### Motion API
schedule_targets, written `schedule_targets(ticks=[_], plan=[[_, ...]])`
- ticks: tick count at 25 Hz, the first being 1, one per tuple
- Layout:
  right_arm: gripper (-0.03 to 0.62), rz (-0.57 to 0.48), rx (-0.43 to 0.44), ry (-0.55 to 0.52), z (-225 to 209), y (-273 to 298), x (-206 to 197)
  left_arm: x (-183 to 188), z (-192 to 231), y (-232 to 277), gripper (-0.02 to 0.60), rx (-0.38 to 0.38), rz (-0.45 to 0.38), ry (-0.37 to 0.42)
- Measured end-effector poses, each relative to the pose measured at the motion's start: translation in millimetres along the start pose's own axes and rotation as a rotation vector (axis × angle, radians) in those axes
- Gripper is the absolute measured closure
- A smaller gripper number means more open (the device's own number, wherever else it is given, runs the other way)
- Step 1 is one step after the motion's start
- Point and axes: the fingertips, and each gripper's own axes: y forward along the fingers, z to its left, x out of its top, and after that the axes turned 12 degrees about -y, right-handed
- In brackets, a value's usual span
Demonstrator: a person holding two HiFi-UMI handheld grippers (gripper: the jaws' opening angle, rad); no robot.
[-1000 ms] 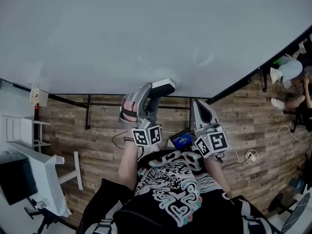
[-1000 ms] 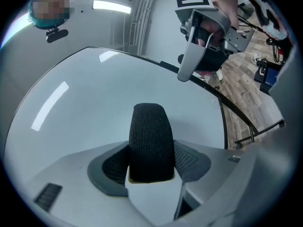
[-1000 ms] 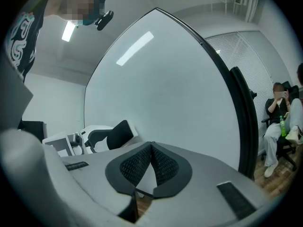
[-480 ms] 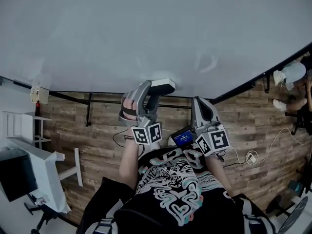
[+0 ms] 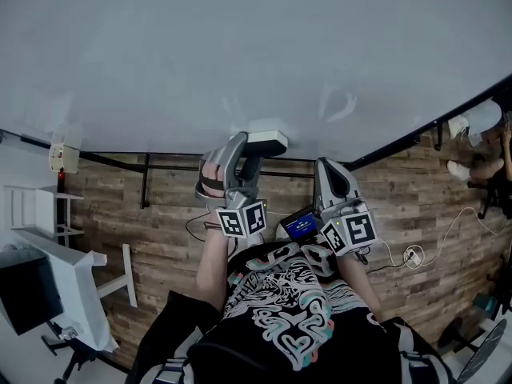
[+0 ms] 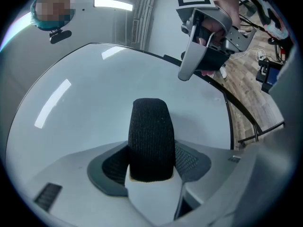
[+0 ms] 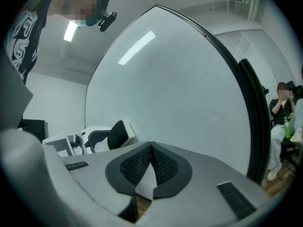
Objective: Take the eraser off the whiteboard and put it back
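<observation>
The eraser, a white block with a black felt face, sits between the pads of my left gripper, which is shut on it. It is held level at the lower part of the whiteboard; I cannot tell whether it touches the board. My right gripper hangs just to the right, level, its jaws shut with nothing between them. From the right gripper view the left gripper and eraser show at the lower left, in front of the whiteboard. The right gripper shows at the top of the left gripper view.
The whiteboard's dark frame and legs stand on a wood-plank floor. A white desk and chair are at the left. A seated person is at the far right. Cables and a socket lie on the floor.
</observation>
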Motion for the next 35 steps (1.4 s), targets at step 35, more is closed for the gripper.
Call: schedule_targets(ticks=[35], plan=[[0.58,-0.005,-0.102,-0.02,38,-56,17,-17,5,-70,0.21,-0.083,-0.029,-0.282]])
